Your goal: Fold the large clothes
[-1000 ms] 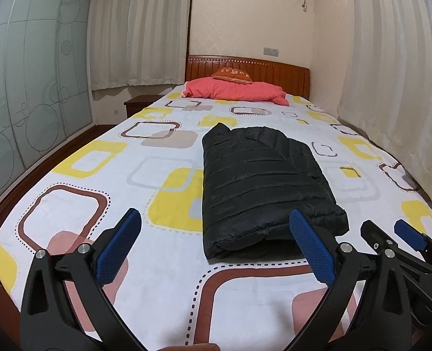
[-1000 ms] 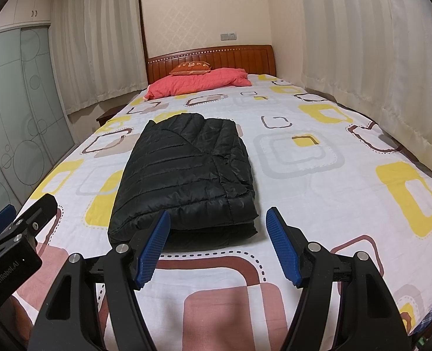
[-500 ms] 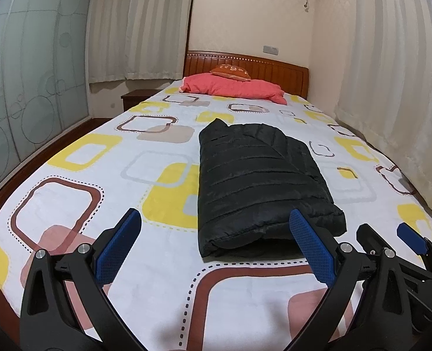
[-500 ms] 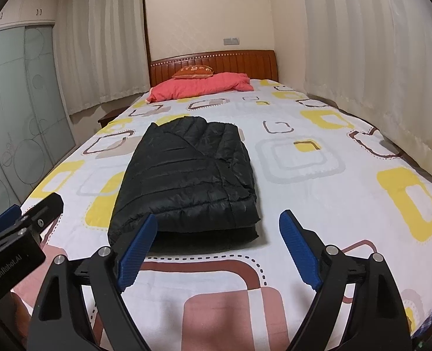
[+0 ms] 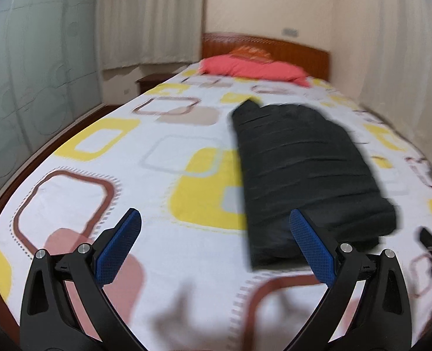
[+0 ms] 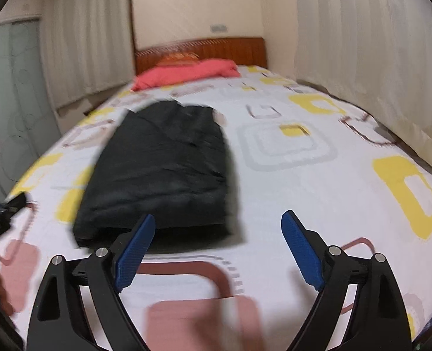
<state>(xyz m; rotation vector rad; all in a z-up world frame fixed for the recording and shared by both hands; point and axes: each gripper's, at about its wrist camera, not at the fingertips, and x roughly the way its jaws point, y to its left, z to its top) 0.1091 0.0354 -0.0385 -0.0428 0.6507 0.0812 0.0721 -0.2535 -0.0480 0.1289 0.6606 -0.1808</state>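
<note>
Bedding fills the left wrist view: a white bedspread (image 5: 163, 175) printed with yellow, brown and pink rounded squares, running back to a wooden headboard (image 5: 274, 47) and a coral pillow (image 5: 254, 68), with pale curtains (image 5: 151, 17) behind and frosted glass doors (image 5: 31, 73) along the left side. The folded black jacket (image 5: 306, 169) lies flat on the spread, right of centre, its long axis running from the foot of the bed toward the headboard. The left gripper (image 5: 213, 245) hovers above the near end of the bed, jaws wide and holding nothing. From the right wrist, the same bedspread (image 6: 303, 175) and headboard (image 6: 216, 47) show blurred; the jacket (image 6: 163, 163) sits left of centre, lengthwise toward the pillow (image 6: 186, 73). The right gripper (image 6: 217, 248) hangs just short of its near edge, jaws wide, empty.
</note>
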